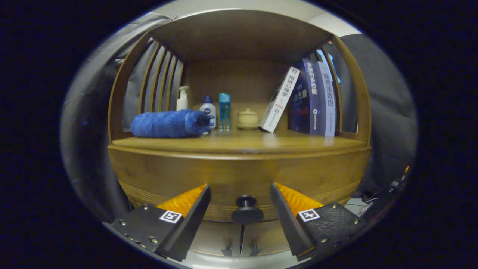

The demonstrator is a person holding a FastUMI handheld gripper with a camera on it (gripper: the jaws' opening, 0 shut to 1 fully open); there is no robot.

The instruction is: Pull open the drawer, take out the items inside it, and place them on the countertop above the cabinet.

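Facing the wooden cabinet (239, 175) head on, the gripper (241, 194) hangs with its two fingers spread wide apart, holding nothing. Between the fingertips, and not touched by either one, sits the dark round knob (246, 209) of the drawer (239, 186). That drawer front looks shut, flush with the cabinet's curved face, so whatever lies inside is hidden from me.

Above the drawer runs the countertop (283, 144), a wooden shelf under a wooden roof with slatted sides. On its left part lies a rolled blue towel (170, 124), on its side, end turned toward the middle. Behind the towel stands a white pump bottle (182, 98), upright. Just beside the towel's end is a small white bottle with a dark cap (208, 111), and next to that a clear blue bottle with a blue cap (224, 111), both upright near the back wall. A little further right sits a small cream lidded pot on a saucer (248, 118). To its right a white book (280, 100) leans tilted against a row of dark blue books (312, 98), which stand nearly upright against the right-hand frame.

Below the drawer, two small dark handles (240, 249) show on the lower cabinet doors, close together by the seam
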